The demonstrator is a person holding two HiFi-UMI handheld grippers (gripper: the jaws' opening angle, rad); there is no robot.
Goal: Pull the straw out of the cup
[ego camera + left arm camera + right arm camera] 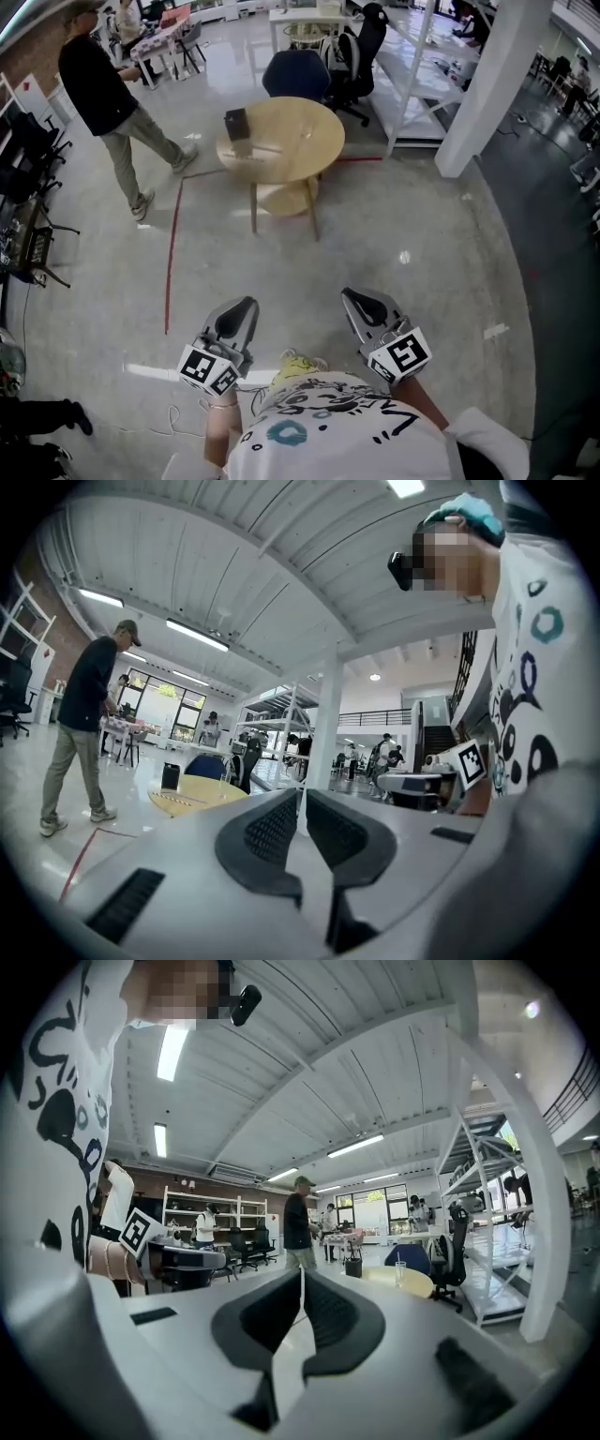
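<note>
A clear cup (400,1272) with a thin straw stands on the round wooden table (309,155), far ahead of me. In the left gripper view the cup (223,780) is small and faint, beside a black box (170,775). My left gripper (247,307) and right gripper (352,298) are held low near my body, well short of the table. Both point toward it. The left gripper's (302,803) jaws are shut with nothing between them. The right gripper's (300,1283) jaws are also shut and hold nothing.
A person (105,89) in a dark top stands left of the table. A blue chair (295,73) and a black office chair (358,52) sit behind it. A white pillar (489,84) and shelving rise at right. Red tape (172,253) marks the floor.
</note>
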